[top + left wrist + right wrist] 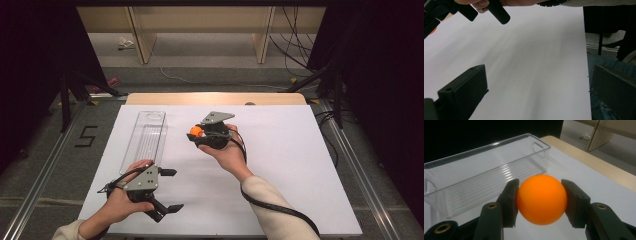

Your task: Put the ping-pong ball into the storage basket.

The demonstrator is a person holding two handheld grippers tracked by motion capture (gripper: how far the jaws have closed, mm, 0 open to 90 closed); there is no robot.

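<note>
from the high view, the right gripper (196, 136) is held up over the white table (280, 165), just right of the clear bin (146, 137), with an orange ball (195, 132) pinched at its tip. the tip points left, toward the bin. the bin lies long and narrow, its long axis running away from the person toward the far edge of the table, with the open side up. the left gripper (170, 189) sits near the bin's near end, jaws spread wide with nothing between them, pointing right across the table.

in the left gripper view, its two jaws stand far apart over bare white table; the other hand (499, 3) and a bit of its gripper show at the top edge.

in the right gripper view, the ball (541, 199) is squeezed between the two jaw pads, one on each side, and looks firmly held. the bin (486, 173) lies just beyond it, empty, its long side stretching across the view. a ball has no long axis or heading to speak of, so its turn should not matter.

i'd say this is the carry step: ball lifted, not yet in the bin. the next move would call for taking the ball over the near wall, above the bin's floor, then parting the jaws low so it doesn't bounce out.
</note>
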